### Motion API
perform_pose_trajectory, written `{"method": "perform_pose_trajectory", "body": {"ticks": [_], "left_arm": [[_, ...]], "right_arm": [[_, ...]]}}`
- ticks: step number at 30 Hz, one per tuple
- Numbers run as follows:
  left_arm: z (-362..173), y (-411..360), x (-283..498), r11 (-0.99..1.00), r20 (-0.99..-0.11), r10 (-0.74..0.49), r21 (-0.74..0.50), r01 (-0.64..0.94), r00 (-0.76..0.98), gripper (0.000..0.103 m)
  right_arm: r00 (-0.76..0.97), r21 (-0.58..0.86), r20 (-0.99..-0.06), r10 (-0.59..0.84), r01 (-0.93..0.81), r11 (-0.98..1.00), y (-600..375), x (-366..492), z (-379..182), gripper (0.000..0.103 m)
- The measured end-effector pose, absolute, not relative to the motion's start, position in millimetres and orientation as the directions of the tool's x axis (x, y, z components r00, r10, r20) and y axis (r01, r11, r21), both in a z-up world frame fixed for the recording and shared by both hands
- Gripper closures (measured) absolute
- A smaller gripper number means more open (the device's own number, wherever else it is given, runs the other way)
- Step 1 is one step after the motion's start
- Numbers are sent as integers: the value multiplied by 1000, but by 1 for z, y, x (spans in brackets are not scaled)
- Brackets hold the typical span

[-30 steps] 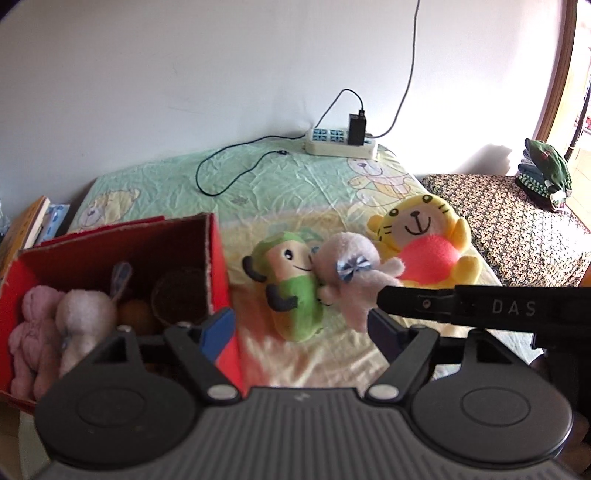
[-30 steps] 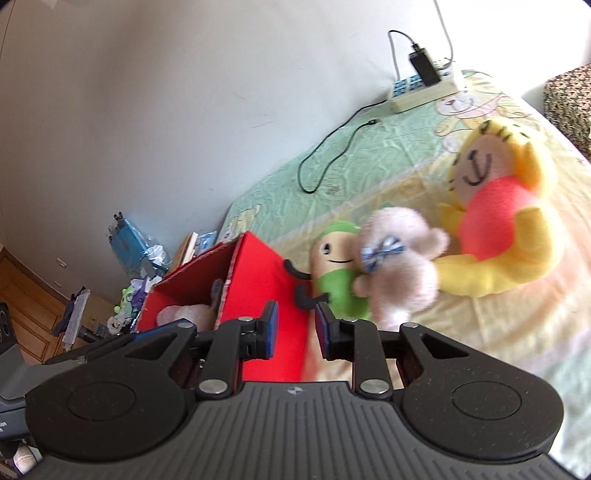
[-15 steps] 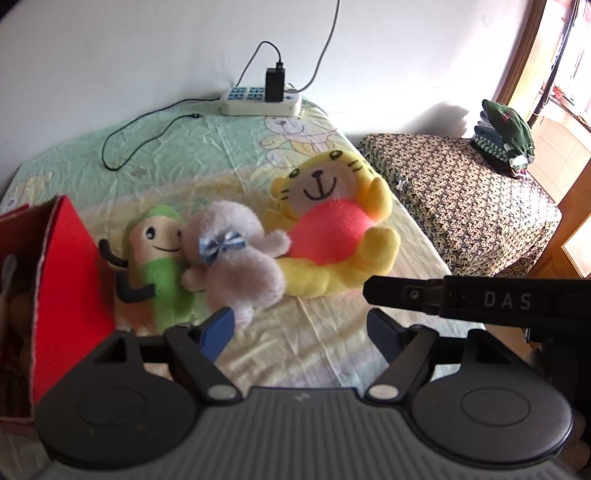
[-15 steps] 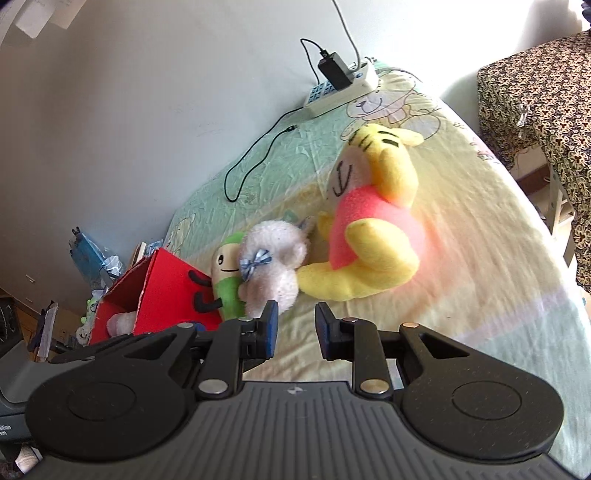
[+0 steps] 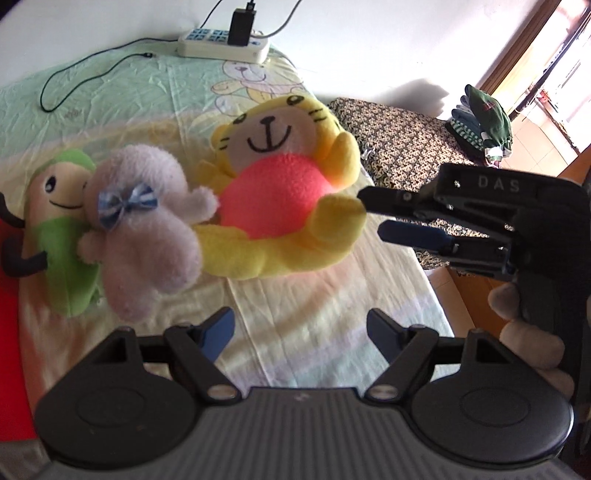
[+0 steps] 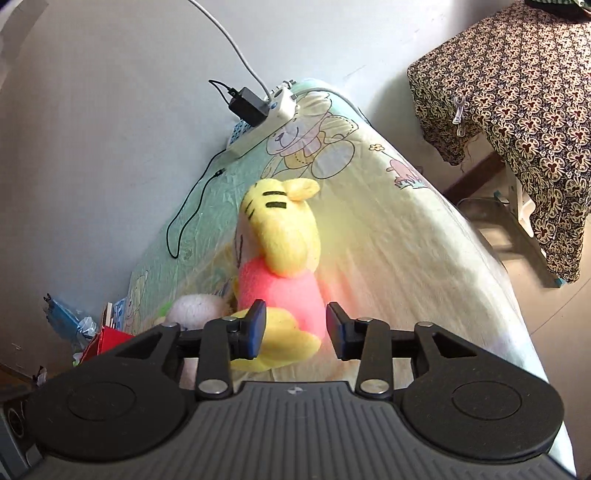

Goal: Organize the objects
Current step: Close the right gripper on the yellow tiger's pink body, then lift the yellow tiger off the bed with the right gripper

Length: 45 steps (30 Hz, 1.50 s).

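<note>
The yellow tiger plush (image 5: 280, 192) lies on its back on the bed (image 5: 325, 314), pink belly up, at the middle of the sheet. The pale pink plush (image 5: 144, 229) lies just beside it on the left, one arm touching the tiger's side; the green plush (image 5: 59, 236) lies against the pink one's far side. The red box (image 5: 11, 332) shows only as a red edge at the left border; its contents are out of view.

The right claw (image 6: 291, 325) is spread, one finger on each side of the tiger's lower body, not pinching it. The left claw (image 5: 301, 328) is spread above bare sheet, near the plush toys.

Compared with 0.5 s ago, the right claw has gone from nearly pressed together to spread and has closed in on the tiger. The left view has swung further from the box.

A power strip (image 5: 223, 48) with a black charger (image 5: 242, 26) rests at the wall. A patterned cloth (image 6: 517, 92) covers the furniture beside the bed.
</note>
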<state>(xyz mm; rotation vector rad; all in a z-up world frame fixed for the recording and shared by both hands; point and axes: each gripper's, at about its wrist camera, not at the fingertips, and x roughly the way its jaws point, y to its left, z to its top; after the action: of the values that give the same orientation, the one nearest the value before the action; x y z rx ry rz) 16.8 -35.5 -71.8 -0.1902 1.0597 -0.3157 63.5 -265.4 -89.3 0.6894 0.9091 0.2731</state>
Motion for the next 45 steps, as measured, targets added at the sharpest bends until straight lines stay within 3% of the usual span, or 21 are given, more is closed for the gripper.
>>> {"method": "perform_pose_trajectory", "body": {"ticks": [7, 8, 11, 12, 14, 17, 22, 30, 34, 45], "left_arm": [[-86, -32, 30, 937, -835, -349, -312, 155, 425, 21], [-88, -30, 33, 938, -837, -348, -314, 149, 422, 21], [-92, -25, 40, 939, -841, -342, -318, 129, 420, 21], [-92, -23, 42, 940, -842, -341, -320, 123, 419, 21], [-93, -20, 43, 939, -843, -342, -324, 115, 416, 21], [-90, -18, 40, 935, -837, -353, -331, 125, 419, 21], [-74, -20, 27, 919, -808, -393, -346, 187, 440, 21], [-55, -36, 6, 826, -725, -560, -454, 333, 401, 14], [-64, -47, 7, 806, -729, -586, -479, 347, 353, 11], [-85, -34, 24, 806, -747, -590, -526, 271, 307, 5]], "right_arm": [[509, 729, -629, 588, 121, 674, -258, 101, -121, 50], [497, 733, -629, 598, 121, 670, -255, 104, -124, 45], [482, 745, -616, 623, 102, 659, -249, 112, -128, 44], [475, 746, -615, 630, 91, 660, -247, 115, -129, 46], [462, 754, -600, 653, 53, 655, -244, 115, -127, 58], [467, 740, -593, 656, -4, 672, -243, 110, -119, 65], [456, 748, -587, 669, -11, 664, -253, 93, -117, 67], [424, 761, -592, 685, 16, 649, -274, 49, -119, 67], [414, 763, -593, 691, 14, 647, -282, 27, -118, 67], [479, 719, -614, 627, 13, 695, -285, 33, -114, 45]]}}
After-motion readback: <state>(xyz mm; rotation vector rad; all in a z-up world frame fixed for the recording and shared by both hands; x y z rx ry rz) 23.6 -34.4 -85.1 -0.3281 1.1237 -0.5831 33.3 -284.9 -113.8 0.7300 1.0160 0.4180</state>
